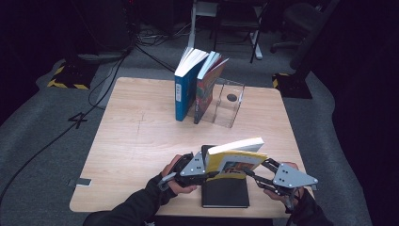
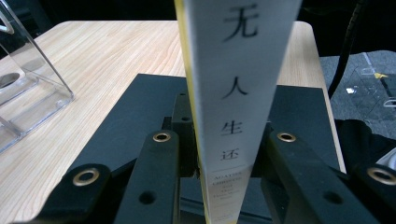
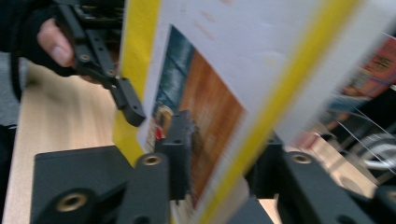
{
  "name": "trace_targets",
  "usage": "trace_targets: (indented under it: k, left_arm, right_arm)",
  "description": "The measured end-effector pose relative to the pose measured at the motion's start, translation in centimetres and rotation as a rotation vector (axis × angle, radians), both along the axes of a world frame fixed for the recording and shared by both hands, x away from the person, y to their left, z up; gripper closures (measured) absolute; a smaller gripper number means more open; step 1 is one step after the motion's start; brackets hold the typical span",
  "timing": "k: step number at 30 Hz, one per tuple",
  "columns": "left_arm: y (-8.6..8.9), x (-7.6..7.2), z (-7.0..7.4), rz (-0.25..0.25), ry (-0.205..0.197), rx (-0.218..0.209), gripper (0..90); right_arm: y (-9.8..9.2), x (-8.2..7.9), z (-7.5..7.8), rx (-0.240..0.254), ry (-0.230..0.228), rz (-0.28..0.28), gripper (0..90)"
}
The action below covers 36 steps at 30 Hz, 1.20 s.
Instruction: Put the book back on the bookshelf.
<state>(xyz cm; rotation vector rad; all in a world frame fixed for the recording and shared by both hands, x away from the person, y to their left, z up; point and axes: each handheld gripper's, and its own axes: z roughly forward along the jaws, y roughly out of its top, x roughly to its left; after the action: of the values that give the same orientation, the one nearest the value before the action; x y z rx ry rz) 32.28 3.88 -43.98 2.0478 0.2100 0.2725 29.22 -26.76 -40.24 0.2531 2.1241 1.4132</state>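
I have the yellow-covered paperback book with a white spine point(image 1: 234, 162) standing on edge near the front of the pale wooden surface point(image 1: 136, 141), right above a flat black hardcover book point(image 1: 226, 193) that lies there. My left tongs point(image 1: 205, 170) come at it from the spine end: in the left gripper view the white spine with black Chinese characters point(image 2: 236, 93) rises straight up between the two black jaws, which sit close against either side of it. Whether the pads actually press on the book I cannot tell.

My right tongs point(image 1: 251, 175) take the opposite end. In the right gripper view the front cover, yellow-bordered with a picture in brown and blue point(image 3: 196, 121), slants between the jaws, and the jaw faces lie close on both sides of it; the picture is blurred, so I cannot tell whether they pinch it.

Farther back on the surface stand a tall blue book point(image 1: 186, 89) and a red-covered book point(image 1: 207, 87), leaning beside a clear acrylic bookstand point(image 1: 229, 106). A corner of that clear stand point(image 2: 28, 93) also shows at the left of the left gripper view.
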Motion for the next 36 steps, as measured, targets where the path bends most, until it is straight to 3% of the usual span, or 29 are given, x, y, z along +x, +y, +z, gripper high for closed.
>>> trace_targets:
  k: [3,6,8,12,17,22,24,28,31,36]
  left_arm:
    - [-0.1,-0.2,0.0,-0.002,0.001,-0.004,74.4]
    - [0.0,-0.2,-0.1,-0.011,0.007,-0.008,75.1]
    - [-0.1,-0.3,-0.1,-0.008,0.004,-0.005,75.3]
    - [-0.2,-0.6,-0.1,-0.009,0.004,-0.009,75.0]
    - [-0.1,-0.5,-0.2,-0.002,0.005,-0.020,74.4]
    - [-0.3,-0.5,-0.1,0.000,0.002,-0.027,71.3]
    - [-0.6,-0.6,0.2,0.011,0.009,-0.046,70.7]
    - [-0.8,-0.7,1.1,0.010,-0.001,-0.060,70.0]
    - [-0.9,-0.6,2.0,0.016,0.015,-0.105,67.5]
    - [-0.9,-0.4,3.2,0.009,-0.001,-0.129,64.2]
  right_arm:
    - [-1.1,-0.2,-0.1,0.028,0.010,-0.037,59.8]
    - [-1.6,-0.1,-0.3,0.017,0.028,-0.097,50.9]
    - [-1.7,0.3,-0.7,0.033,0.086,-0.088,46.2]
    - [-1.0,1.2,-1.5,0.014,0.142,-0.074,37.9]
    - [0.2,1.5,-2.2,0.011,0.162,-0.054,41.7]
    - [0.9,1.3,-2.6,0.007,0.153,-0.045,44.8]
    - [0.9,1.3,-2.6,0.014,0.159,-0.044,46.0]
    - [0.8,1.4,-2.6,0.017,0.163,-0.038,46.6]
    - [0.9,1.4,-2.5,0.016,0.163,-0.037,46.6]
    - [0.8,1.5,-2.5,0.017,0.168,-0.034,47.3]
